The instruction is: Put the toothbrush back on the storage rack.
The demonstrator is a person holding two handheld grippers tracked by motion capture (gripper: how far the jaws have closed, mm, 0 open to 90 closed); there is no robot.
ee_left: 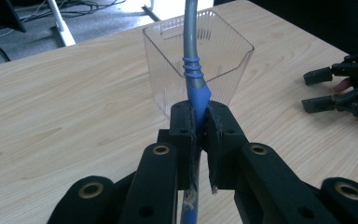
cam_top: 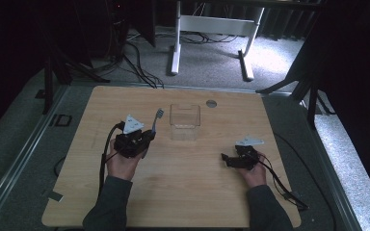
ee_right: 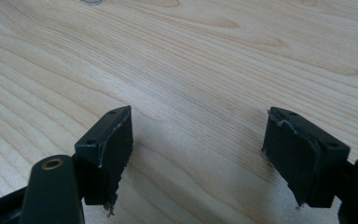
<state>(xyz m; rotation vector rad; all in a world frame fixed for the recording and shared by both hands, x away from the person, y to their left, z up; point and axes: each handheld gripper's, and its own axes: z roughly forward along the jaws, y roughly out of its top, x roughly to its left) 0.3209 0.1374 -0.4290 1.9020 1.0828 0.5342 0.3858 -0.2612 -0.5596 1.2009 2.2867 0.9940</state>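
Note:
A blue and grey toothbrush (ee_left: 195,74) stands up out of my left gripper (ee_left: 199,116), whose pads are shut on its blue handle. In the high view the toothbrush (cam_top: 156,120) points away from me, bristle head at the far end, just left of a clear plastic box (cam_top: 185,121). That clear box (ee_left: 200,56) sits right behind the handle in the left gripper view. My left gripper (cam_top: 144,137) is held at the table's left middle. Low over bare wood at the right, my right gripper (cam_top: 225,160) stands open (ee_right: 198,154) with nothing between its jaws.
The wooden table (cam_top: 173,192) has a small round grommet (cam_top: 211,103) near its far edge. Beyond the table are a white desk frame (cam_top: 212,29) and cables on grey floor. Cables trail from both grippers toward me.

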